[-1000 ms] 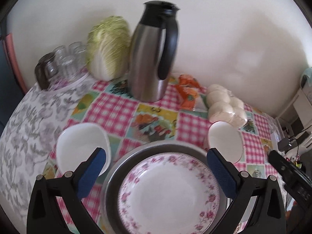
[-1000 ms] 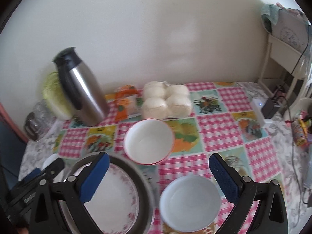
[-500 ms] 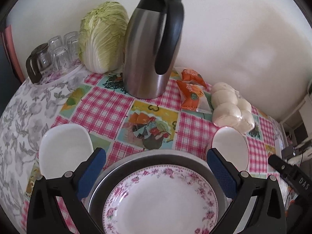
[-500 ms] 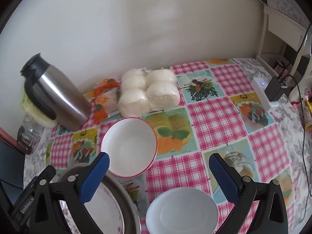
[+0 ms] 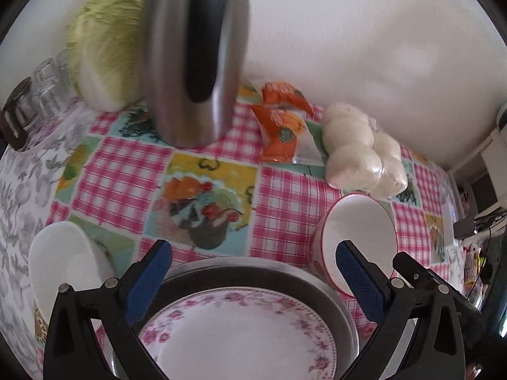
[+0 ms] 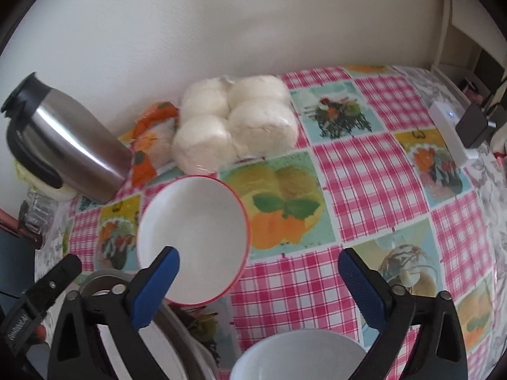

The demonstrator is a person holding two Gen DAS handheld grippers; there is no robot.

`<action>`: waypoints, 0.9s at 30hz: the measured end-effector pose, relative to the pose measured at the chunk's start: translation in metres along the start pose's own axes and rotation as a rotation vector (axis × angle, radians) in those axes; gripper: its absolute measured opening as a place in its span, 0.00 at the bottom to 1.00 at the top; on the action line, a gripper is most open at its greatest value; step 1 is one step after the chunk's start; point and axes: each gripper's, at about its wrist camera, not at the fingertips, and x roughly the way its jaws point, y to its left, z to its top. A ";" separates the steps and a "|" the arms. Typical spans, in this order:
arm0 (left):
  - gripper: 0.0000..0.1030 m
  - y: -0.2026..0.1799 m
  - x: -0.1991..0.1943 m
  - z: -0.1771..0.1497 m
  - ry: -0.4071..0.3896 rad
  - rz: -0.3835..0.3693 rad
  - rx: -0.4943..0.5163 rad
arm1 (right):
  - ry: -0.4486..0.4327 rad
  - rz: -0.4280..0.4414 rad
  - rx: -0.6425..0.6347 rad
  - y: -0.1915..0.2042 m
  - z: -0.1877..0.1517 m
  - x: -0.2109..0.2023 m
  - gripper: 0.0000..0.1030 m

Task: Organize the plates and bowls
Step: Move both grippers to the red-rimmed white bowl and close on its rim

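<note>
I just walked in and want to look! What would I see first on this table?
The big shiny jug stands at the back by the wall, with a green cabbage on its left. In front lies a flowery plate inside a metal pan, between the open left gripper. White buns sit behind a red-rimmed bowl.

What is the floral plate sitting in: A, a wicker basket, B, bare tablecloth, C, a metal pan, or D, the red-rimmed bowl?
C: the floral plate lies inside the round metal pan, whose rim rings it.
</note>
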 end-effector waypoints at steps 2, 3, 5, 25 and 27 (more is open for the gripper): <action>1.00 -0.006 0.007 0.006 0.024 0.012 0.001 | -0.008 0.017 0.000 -0.004 0.000 0.001 0.93; 1.00 -0.009 0.010 0.010 0.031 0.008 0.005 | -0.011 0.014 -0.005 -0.004 0.000 0.002 0.93; 1.00 -0.015 0.015 0.015 0.039 0.016 0.023 | -0.015 -0.002 -0.021 -0.004 0.000 0.005 0.92; 0.53 -0.061 0.091 0.020 0.185 0.100 0.233 | 0.106 0.081 0.009 -0.008 -0.007 0.061 0.57; 0.50 -0.065 0.097 0.021 0.194 0.096 0.241 | 0.115 0.095 0.005 -0.006 -0.009 0.065 0.53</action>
